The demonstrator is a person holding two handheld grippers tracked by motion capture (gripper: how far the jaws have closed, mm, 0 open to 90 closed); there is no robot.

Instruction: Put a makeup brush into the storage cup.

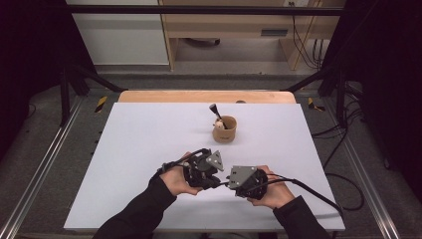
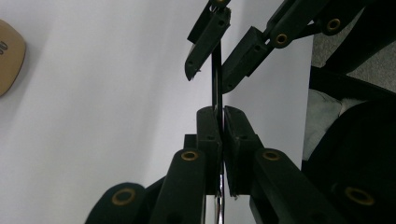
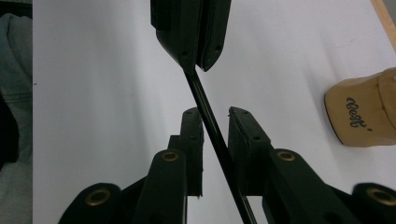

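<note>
A thin black rod [image 1: 225, 183] spans between my two grippers near the front of the white table [image 1: 144, 144]. My left gripper [image 1: 219, 182] is shut on one end of the rod [image 2: 216, 74], the pads [image 2: 208, 126] pressing it on both sides. My right gripper [image 1: 230, 183] faces it from the right, with its jaws on either side of the rod [image 3: 219, 154]. A gap still shows between the rod and the right pad [image 3: 243, 130]. Seen from the left gripper view, the right gripper [image 2: 208, 79] also stands slightly apart around the rod.
A tan wooden cup [image 1: 225, 130] stands at mid-table beyond the hands, holding a black-handled tool [image 1: 215, 111]. It shows as a tan shape [image 2: 7, 60] in the left gripper view and with dark lettering [image 3: 362, 112] in the right gripper view. Cables trail off right.
</note>
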